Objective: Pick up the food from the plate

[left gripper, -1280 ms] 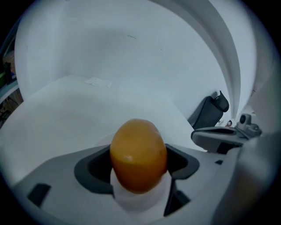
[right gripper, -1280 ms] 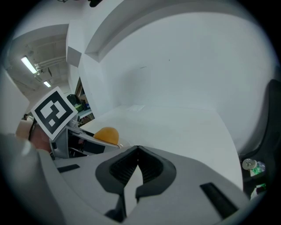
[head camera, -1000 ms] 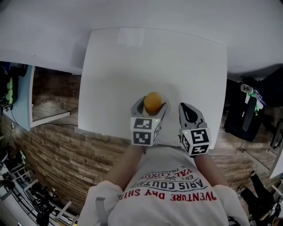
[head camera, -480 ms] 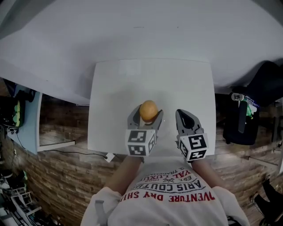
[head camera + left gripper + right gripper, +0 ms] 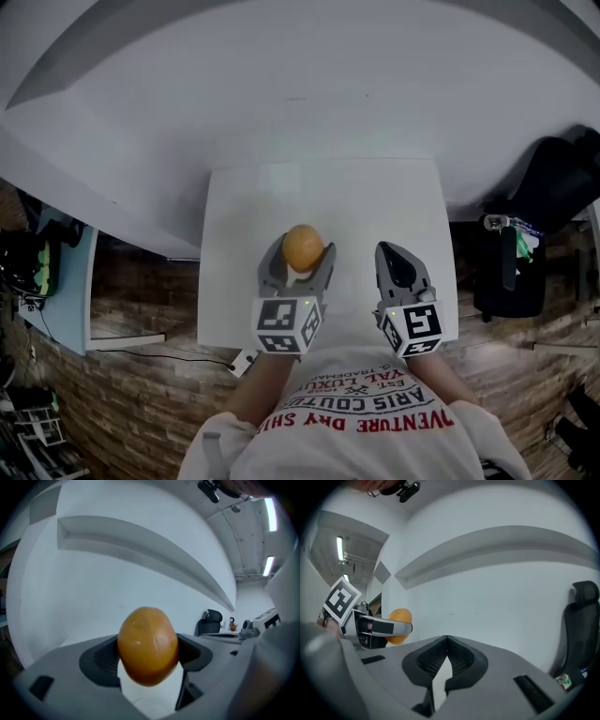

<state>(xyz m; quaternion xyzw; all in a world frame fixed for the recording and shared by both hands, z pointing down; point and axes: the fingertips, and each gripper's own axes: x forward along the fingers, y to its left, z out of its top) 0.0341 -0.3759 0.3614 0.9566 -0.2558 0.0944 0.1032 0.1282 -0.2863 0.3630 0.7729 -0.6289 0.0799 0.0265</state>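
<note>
A round orange food item point(image 5: 303, 247) sits between the jaws of my left gripper point(image 5: 298, 258), which is shut on it and holds it up above the white table point(image 5: 244, 225). In the left gripper view the orange food point(image 5: 147, 645) fills the gap between the two dark pads. My right gripper point(image 5: 397, 261) hovers beside it on the right, its jaws shut with nothing in them; its tips point(image 5: 446, 641) meet in the right gripper view, where the orange food point(image 5: 397, 625) shows at the left. No plate is in view.
The white table stands against a white wall point(image 5: 309, 84). A black chair point(image 5: 558, 178) is to the right, a blue-edged shelf point(image 5: 61, 272) to the left. Brick-patterned flooring point(image 5: 141, 394) surrounds the table. A person's printed shirt point(image 5: 366, 412) fills the bottom.
The view has tilted up, so the table sits lower and smaller and more wall shows. Both grippers keep their pose; the left one still holds the orange food.
</note>
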